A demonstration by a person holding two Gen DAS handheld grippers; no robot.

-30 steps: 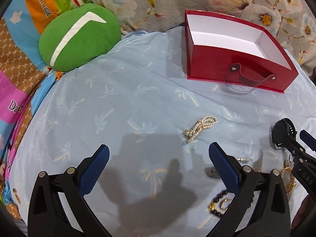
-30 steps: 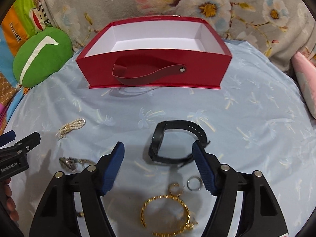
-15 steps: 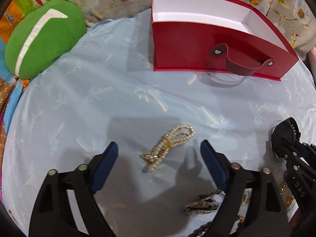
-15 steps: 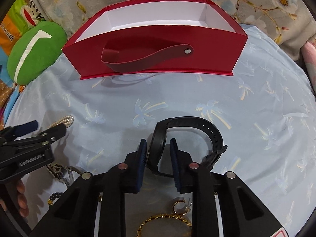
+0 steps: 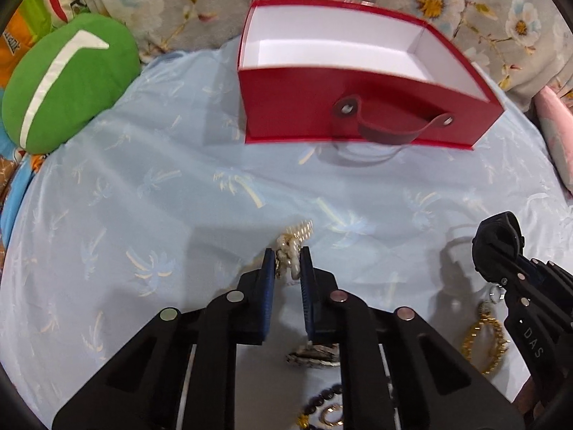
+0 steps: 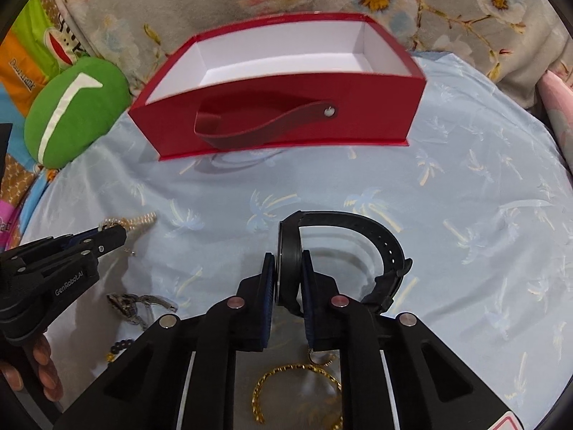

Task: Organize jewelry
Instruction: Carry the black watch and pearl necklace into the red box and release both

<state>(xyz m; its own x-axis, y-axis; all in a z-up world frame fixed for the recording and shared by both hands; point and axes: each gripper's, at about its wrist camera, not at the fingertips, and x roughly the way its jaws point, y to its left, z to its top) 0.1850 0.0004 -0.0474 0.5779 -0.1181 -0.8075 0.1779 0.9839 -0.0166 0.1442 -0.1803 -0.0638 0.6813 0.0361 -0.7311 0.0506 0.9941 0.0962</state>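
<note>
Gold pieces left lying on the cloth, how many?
2 clearly: a gold chain bracelet under the right gripper's fingers, and a small gold hoop beside it. More may be hidden beneath the grippers.

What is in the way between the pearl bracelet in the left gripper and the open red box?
Nothing visible. The left gripper pinches the white pearl bracelet, and only bare light-blue palm-print cloth lies between it and the open red cardboard box, whose white inside looks empty.
</note>
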